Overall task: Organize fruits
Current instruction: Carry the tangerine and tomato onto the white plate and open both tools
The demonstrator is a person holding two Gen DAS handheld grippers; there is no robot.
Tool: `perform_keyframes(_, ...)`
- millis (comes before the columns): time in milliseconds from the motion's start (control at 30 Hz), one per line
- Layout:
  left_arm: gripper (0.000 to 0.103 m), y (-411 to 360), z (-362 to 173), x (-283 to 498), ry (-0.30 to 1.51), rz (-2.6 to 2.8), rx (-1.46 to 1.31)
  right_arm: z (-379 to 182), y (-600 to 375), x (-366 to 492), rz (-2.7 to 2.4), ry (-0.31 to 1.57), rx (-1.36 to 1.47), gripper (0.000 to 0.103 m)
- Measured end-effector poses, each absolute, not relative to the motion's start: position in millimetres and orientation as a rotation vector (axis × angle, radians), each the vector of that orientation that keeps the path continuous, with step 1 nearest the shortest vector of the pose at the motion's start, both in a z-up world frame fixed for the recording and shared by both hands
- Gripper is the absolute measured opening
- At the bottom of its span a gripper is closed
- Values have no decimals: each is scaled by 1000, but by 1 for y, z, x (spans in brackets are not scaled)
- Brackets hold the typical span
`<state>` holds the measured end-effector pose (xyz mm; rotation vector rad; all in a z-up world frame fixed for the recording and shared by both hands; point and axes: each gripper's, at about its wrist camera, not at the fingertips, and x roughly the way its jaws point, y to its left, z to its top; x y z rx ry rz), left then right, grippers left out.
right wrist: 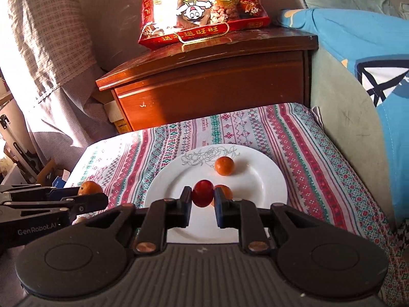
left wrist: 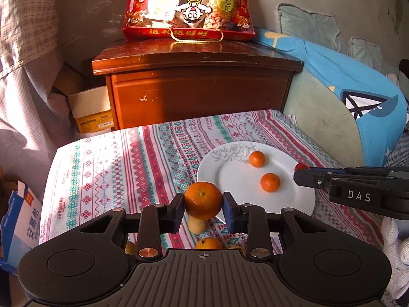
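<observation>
Two small orange mandarins [right wrist: 224, 165] already lie on the white round ceramic plate [right wrist: 271, 179], while the left tongs [left wrist: 203, 204] pinch a larger orange mandarin [left wrist: 203, 200] near its rim, the right tongs [right wrist: 203, 196] pinch a small red round fruit [right wrist: 202, 193] above it, and at least two yellow-orange fruits [left wrist: 208, 243] wait on the patterned cloth-covered desk [left wrist: 115, 168].

left gripper [left wrist: 203, 204]: black, blue pads, copper rivets, "GenRobot.AI" | right gripper [right wrist: 203, 199]: black, "DAS" lettering

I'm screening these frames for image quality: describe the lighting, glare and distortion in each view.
Left wrist view: hard sunlight from the left washes out the red snack bag and stripes the tablecloth; the corners are vignetted. Right wrist view: the same glare bleaches the bag, the plate stays readable, and fisheye bending curves the wooden cabinet.
</observation>
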<state>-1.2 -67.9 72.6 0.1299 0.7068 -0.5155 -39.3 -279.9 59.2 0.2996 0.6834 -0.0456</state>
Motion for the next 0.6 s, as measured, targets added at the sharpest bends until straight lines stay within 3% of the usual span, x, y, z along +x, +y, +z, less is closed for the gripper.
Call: perform_keyframes(600,29,-128,32,29,836,-493,222,23,-308,-12,-130,775,387,19)
